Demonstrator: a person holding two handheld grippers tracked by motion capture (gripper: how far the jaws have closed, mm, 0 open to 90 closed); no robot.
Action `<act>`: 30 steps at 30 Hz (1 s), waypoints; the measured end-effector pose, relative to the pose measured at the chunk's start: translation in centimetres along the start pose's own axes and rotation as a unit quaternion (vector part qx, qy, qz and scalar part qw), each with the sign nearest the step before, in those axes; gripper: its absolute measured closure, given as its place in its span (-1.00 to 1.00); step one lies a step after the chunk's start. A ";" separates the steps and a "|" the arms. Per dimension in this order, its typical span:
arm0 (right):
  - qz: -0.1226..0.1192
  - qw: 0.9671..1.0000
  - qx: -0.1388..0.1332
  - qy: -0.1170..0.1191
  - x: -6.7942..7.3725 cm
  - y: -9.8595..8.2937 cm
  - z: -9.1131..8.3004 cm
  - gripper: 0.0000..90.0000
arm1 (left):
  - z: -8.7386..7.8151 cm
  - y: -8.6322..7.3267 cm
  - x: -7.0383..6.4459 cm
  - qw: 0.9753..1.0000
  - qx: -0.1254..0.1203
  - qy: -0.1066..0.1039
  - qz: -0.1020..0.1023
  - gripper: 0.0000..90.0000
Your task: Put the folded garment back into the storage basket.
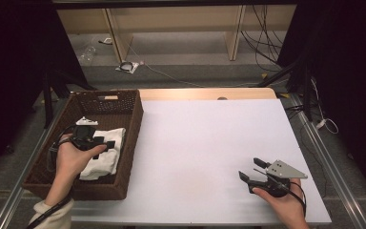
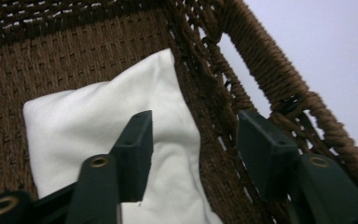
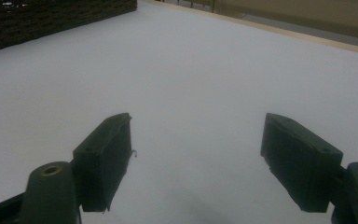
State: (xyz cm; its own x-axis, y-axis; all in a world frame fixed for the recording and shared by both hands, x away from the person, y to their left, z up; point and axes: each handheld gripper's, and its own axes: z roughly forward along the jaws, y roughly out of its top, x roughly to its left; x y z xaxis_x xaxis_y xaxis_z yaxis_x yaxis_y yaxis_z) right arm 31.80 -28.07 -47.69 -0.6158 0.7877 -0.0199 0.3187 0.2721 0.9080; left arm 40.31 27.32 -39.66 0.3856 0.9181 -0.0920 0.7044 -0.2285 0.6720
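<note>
A brown wicker basket (image 1: 126, 138) stands on the table's left side with a folded white cloth (image 1: 106, 157) lying in it. My left gripper (image 1: 102, 144) hovers inside the basket just above the cloth, open, with nothing between its jaws. In the left gripper view the cloth (image 2: 98, 116) lies below my left gripper (image 2: 193, 140), and the basket wall (image 2: 261, 70) rises on the right. My right gripper (image 1: 251, 169) rests low over the white tabletop at the front right, open and empty. The right gripper view has my right gripper (image 3: 196, 154) over bare white surface.
A white sheet (image 1: 205, 152) covers the table, with a wooden strip (image 1: 205, 93) along its far edge. Metal rails run down both table sides. Behind the table, cables (image 1: 262, 43) lie on the floor near wooden shelving. The basket corner (image 3: 51, 18) sits far left in the right gripper view.
</note>
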 end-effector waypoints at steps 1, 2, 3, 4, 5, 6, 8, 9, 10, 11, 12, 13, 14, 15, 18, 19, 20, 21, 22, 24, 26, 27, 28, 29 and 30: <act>0.000 1.000 0.000 0.000 0.0 0.0 0.0 -0.44 | 0.0 -0.1 -0.1 1.000 -0.007 -0.002 -0.003 -0.11; 0.000 1.000 0.000 0.000 0.0 0.0 0.0 -0.44 | -0.1 -0.1 -0.2 1.000 -0.014 -0.005 -0.006 -0.11; 0.000 1.000 0.000 -0.001 0.0 0.0 0.0 -0.44 | -0.2 -0.1 -0.2 1.000 -0.023 -0.008 -0.007 -0.16; 0.000 1.000 0.000 -0.001 0.0 0.0 0.0 -0.44 | -0.3 -0.2 -0.3 0.999 -0.032 -0.013 -0.009 -0.20; 0.000 1.000 0.000 0.000 0.0 0.0 0.0 -0.44 | -0.4 -0.3 -0.4 0.999 -0.040 -0.018 -0.013 -0.24; 0.000 1.000 0.000 0.000 0.0 0.0 0.0 -0.44 | -0.6 -0.3 -0.5 0.999 -0.046 -0.020 -0.015 -0.30; 0.000 1.000 0.000 0.000 0.0 0.0 0.0 -0.44 | -1.0 -0.4 -0.8 0.998 -0.060 -0.027 -0.018 -0.33; 0.000 1.000 0.000 0.000 0.0 0.0 0.0 -0.44 | -1.2 -0.4 -1.0 0.997 -0.066 -0.033 -0.020 -0.38; 0.000 1.000 0.000 0.000 0.0 0.0 0.0 -0.44 | -1.3 -0.4 -1.2 0.996 -0.073 -0.040 -0.021 -0.41; 0.000 1.000 0.000 0.000 0.0 0.0 0.0 -0.44 | -1.5 -0.4 -1.4 0.996 -0.078 -0.044 -0.020 -0.44; 0.000 1.000 0.000 0.000 0.0 0.0 0.0 -0.44 | -1.7 -0.4 -1.6 0.995 -0.085 -0.047 -0.018 -0.47; 0.000 1.000 0.000 0.000 0.0 0.0 0.0 -0.44 | -1.8 -0.4 -1.8 0.994 -0.094 -0.050 -0.015 -0.50; -0.001 1.000 0.003 -0.001 0.0 0.0 0.0 -0.44 | -2.0 -0.4 -2.0 0.994 -0.100 -0.051 -0.014 -0.51; -0.001 1.000 0.003 -0.001 0.0 0.0 0.0 -0.44 | -2.1 -0.4 -2.2 0.993 -0.106 -0.053 -0.014 -0.51; -0.001 1.000 0.002 -0.002 0.0 0.0 0.0 -0.44 | -2.3 -0.6 -2.8 0.991 -0.115 -0.061 -0.004 -0.52; -0.001 1.000 0.002 -0.002 0.0 0.0 0.0 -0.44 | -2.3 -0.6 -3.1 0.991 -0.116 -0.065 -0.003 -0.52; -0.001 1.000 0.003 -0.002 0.0 0.0 0.0 -0.44 | -2.4 -0.7 -3.2 0.991 -0.117 -0.068 0.000 -0.52; -0.001 1.000 0.002 -0.002 0.0 0.0 0.0 -0.44 | -2.5 -0.7 -3.4 0.990 -0.120 -0.070 0.006 -0.53; 0.000 1.000 0.003 -0.001 0.0 0.0 -0.1 -0.44 | -2.6 -0.8 -3.6 0.990 -0.121 -0.071 0.010 -0.54; 0.000 1.000 0.003 -0.001 0.0 0.0 0.0 -0.44 | -2.7 -0.9 -4.0 0.989 -0.128 -0.075 0.011 -0.55; 0.000 1.000 0.003 -0.001 0.0 0.0 0.0 -0.44 | -2.9 -1.1 -4.3 0.989 -0.128 -0.077 0.015 -0.55; 0.000 1.000 0.003 -0.001 0.0 0.0 0.0 -0.44 | -3.0 -1.1 -4.5 0.988 -0.129 -0.078 0.017 -0.56; 0.000 1.000 0.003 -0.001 0.0 0.0 0.0 -0.44 | -3.1 -1.2 -4.7 0.988 -0.129 -0.079 0.019 -0.55; 0.000 1.000 0.003 -0.001 0.0 0.0 0.0 -0.44 | -3.1 -1.2 -4.9 0.988 -0.129 -0.079 0.019 -0.55; 0.000 1.000 0.003 -0.001 0.0 0.0 0.0 -0.44 | -3.1 -1.3 -5.1 0.988 -0.130 -0.080 0.021 -0.54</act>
State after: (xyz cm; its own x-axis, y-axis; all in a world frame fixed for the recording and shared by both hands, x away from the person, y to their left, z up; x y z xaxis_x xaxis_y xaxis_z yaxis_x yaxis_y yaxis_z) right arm 31.75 -28.05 -47.66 -0.6145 0.7886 -0.0213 0.3233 0.2763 0.9050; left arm 35.57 23.97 -37.79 0.5149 0.8421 -0.1602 0.5161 -0.1553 0.8424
